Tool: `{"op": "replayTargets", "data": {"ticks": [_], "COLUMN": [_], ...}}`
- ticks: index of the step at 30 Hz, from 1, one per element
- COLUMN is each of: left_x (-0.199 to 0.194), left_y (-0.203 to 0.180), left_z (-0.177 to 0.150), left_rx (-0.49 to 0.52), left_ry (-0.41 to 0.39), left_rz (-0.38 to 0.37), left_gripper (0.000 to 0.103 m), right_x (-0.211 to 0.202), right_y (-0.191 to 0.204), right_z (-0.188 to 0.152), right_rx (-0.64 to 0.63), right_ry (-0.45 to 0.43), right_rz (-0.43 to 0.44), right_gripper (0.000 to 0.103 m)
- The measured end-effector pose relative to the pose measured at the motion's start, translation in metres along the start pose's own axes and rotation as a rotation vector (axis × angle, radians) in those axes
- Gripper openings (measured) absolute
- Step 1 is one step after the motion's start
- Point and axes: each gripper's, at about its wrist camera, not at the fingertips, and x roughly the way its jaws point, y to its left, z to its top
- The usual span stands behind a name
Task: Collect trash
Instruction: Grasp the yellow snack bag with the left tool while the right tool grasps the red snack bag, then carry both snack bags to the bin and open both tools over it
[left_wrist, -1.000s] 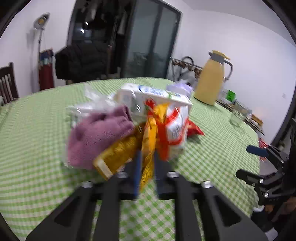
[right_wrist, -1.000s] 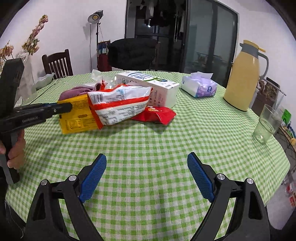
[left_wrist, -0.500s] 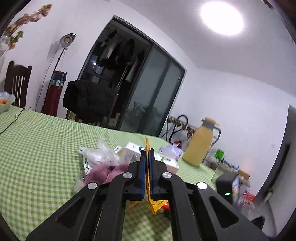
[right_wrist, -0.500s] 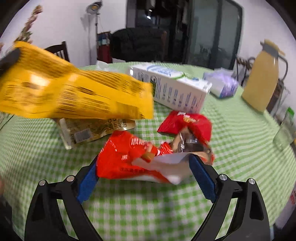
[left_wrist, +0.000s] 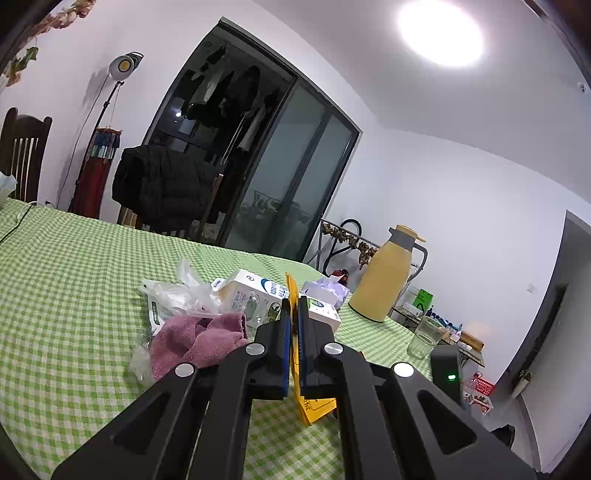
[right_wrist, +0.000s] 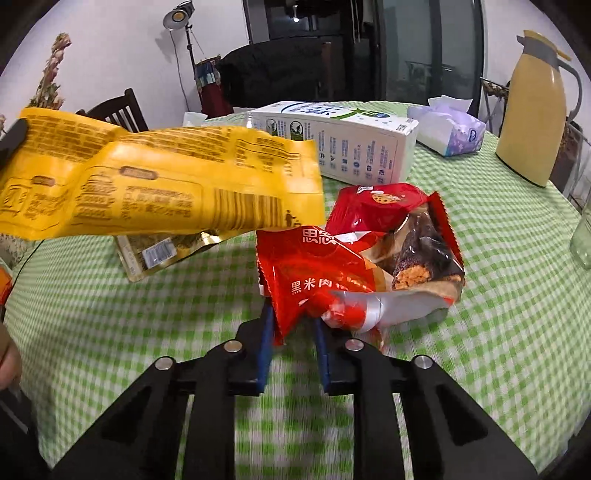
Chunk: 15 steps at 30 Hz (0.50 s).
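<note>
My left gripper (left_wrist: 292, 306) is shut on a yellow snack wrapper (left_wrist: 314, 406), held edge-on and clear of the table. The right wrist view shows that yellow wrapper (right_wrist: 159, 188) hanging over the table at the left. My right gripper (right_wrist: 291, 325) points down at the table; its jaws are closing and the blue pads pinch the lower corner of a red and white snack wrapper (right_wrist: 332, 266). Behind it lie a second red packet (right_wrist: 373, 203) and a gold sachet (right_wrist: 166, 251).
On the green checked tablecloth (right_wrist: 498, 295) lie a white milk carton (right_wrist: 332, 144), a tissue pack (right_wrist: 450, 133), a purple cloth (left_wrist: 195, 339) and a clear plastic bag (left_wrist: 173, 295). A yellow thermos jug (right_wrist: 532, 107) and a glass (left_wrist: 424, 336) stand at the right.
The left gripper lifted the yellow wrapper off the pile and tilted upward. The right gripper moved in over the red and white wrapper and its wide jaws closed on it.
</note>
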Motion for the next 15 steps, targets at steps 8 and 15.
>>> {"op": "replayTargets", "data": {"ticks": [8, 15], "left_x": [-0.001, -0.011], "left_y": [-0.006, -0.071], "left_z": [0.007, 0.028], "left_rx": [-0.054, 0.077], "left_ry": [0.004, -0.042], "left_rz": [-0.018, -0.028], "left_gripper": [0.000, 0.000], "right_x": [-0.046, -0.082], "right_y": [-0.025, -0.071], "right_z": [-0.015, -0.027], "right_rx": [0.021, 0.112], "right_ry": [-0.077, -0.145], "right_rz": [-0.005, -0.036], "right_gripper": [0.010, 0.010]}}
